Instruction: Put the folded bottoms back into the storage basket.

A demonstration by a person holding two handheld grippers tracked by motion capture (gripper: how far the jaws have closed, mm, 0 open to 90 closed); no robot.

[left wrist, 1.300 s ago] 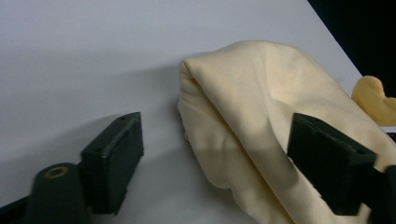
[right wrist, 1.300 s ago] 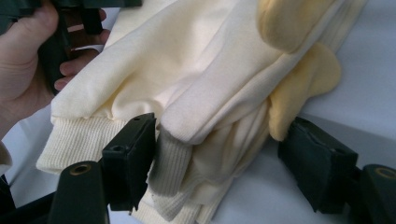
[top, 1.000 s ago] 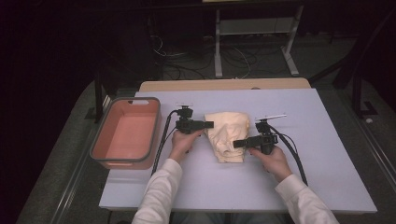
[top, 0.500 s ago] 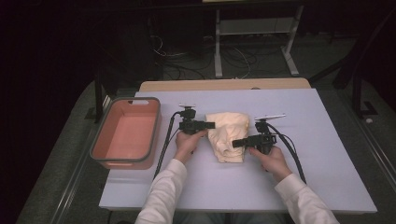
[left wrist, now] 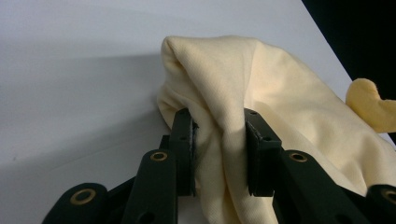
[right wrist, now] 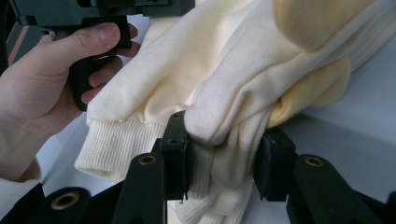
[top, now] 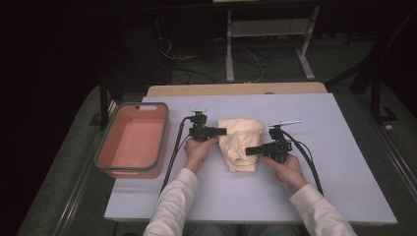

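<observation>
We see a cream garment (top: 239,144) bunched in a loose heap at the middle of the pale worktop (top: 344,147), with a gripper at either side of it. From the high view the left gripper (top: 221,132) sits at the garment's 9 o'clock edge, pointing toward 3 o'clock, and the right gripper (top: 250,151) sits at its 4 o'clock edge, pointing toward 9 o'clock.

In the left gripper view we look along the left gripper (left wrist: 218,156), whose jaws are clenched on a fold of the garment (left wrist: 261,88); cloth fills the gap between them and rises in a ridge beyond. A yellower patch (left wrist: 369,102) shows at 3 o'clock.

In the right gripper view the right gripper (right wrist: 224,158) has its jaws grasping a thick bundle of the garment (right wrist: 219,79) just above a ribbed cuff (right wrist: 126,140). A yellower lining (right wrist: 322,28) shows at 1 o'clock. At 10 o'clock we see the left hand (right wrist: 51,79) wrapped around its gripper's black handle.

An orange tub (top: 134,140) with a grey rim stands on the worktop at the garment's 9 o'clock, well apart from it. White sleeves (top: 169,206) come in from 6 o'clock, and the right hand (top: 287,169) holds its gripper from below.
</observation>
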